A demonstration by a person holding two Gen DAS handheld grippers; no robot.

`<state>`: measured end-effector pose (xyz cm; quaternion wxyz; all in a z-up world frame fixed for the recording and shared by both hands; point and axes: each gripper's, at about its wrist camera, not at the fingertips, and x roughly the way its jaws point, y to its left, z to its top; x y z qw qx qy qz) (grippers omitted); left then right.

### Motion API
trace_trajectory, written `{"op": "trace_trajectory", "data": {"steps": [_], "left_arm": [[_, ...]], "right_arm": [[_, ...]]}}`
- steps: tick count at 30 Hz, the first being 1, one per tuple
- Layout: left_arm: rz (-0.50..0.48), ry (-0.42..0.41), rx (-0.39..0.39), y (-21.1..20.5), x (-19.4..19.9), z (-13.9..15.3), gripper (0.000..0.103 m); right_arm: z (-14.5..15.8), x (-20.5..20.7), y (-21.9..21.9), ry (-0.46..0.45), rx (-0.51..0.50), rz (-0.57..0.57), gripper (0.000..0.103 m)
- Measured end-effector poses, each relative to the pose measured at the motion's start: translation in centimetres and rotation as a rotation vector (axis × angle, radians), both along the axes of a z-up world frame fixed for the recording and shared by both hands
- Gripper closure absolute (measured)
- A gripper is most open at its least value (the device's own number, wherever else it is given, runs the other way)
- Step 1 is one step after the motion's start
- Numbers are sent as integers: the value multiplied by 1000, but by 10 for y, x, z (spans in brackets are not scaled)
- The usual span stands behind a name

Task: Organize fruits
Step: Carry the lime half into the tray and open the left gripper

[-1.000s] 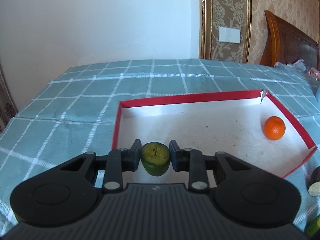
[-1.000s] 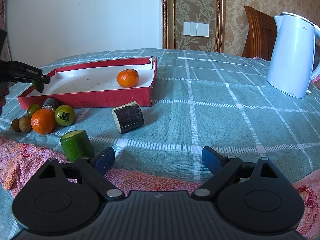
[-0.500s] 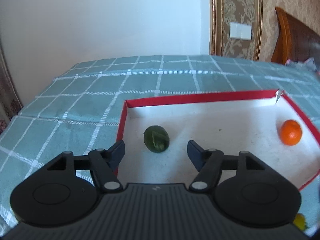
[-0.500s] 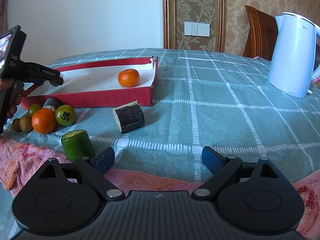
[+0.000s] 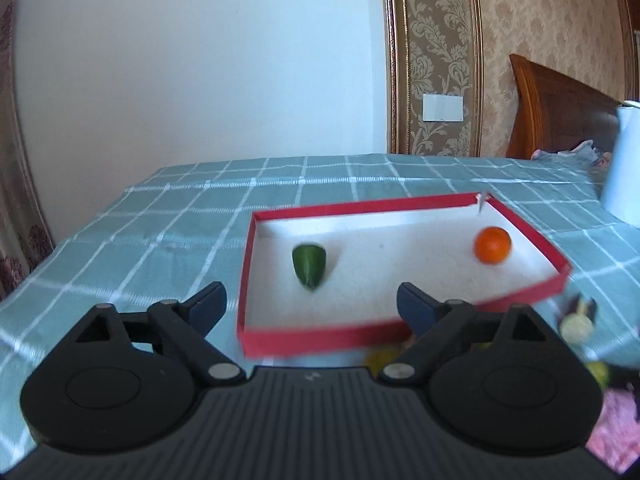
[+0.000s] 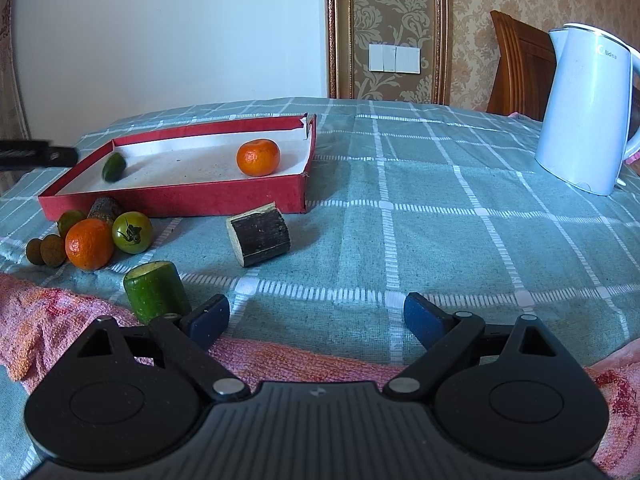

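A red-walled tray (image 5: 320, 338) (image 6: 176, 202) with a white floor holds a small green fruit (image 5: 309, 266) (image 6: 113, 167) at its left and an orange (image 5: 492, 245) (image 6: 258, 157) at its right. My left gripper (image 5: 311, 306) is open and empty, back from the tray's near wall. My right gripper (image 6: 316, 316) is open and empty, low over the cloth. In front of the tray lie an orange (image 6: 89, 244), a green tomato (image 6: 132, 232), small brown fruits (image 6: 52, 250), a green cucumber piece (image 6: 156, 290) and a dark cane piece (image 6: 259, 234).
A white electric kettle (image 6: 586, 112) stands at the right on the checked teal tablecloth (image 6: 440, 220). A pink towel (image 6: 48, 316) lies along the near edge. A wooden chair back (image 6: 520, 68) is behind the table.
My left gripper let go of the green fruit, which now lies in the tray, and it has pulled back and up from the tray. The right gripper has not moved.
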<state>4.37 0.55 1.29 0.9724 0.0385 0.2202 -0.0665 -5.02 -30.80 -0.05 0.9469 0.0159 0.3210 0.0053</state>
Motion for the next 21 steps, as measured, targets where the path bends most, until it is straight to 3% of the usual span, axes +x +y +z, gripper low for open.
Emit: {"op": "trace_trajectory", "data": {"steps": [9, 16, 21], "left_arm": [[62, 98, -53, 26, -29, -37, 7], [75, 118, -86, 35, -28, -47, 3], [73, 139, -99, 37, -26, -48, 1]], "right_arm": [[1, -2, 2, -10, 0, 35, 8], [13, -28, 9, -193, 2, 142, 8], [18, -33, 27, -223, 4, 221, 8]]}}
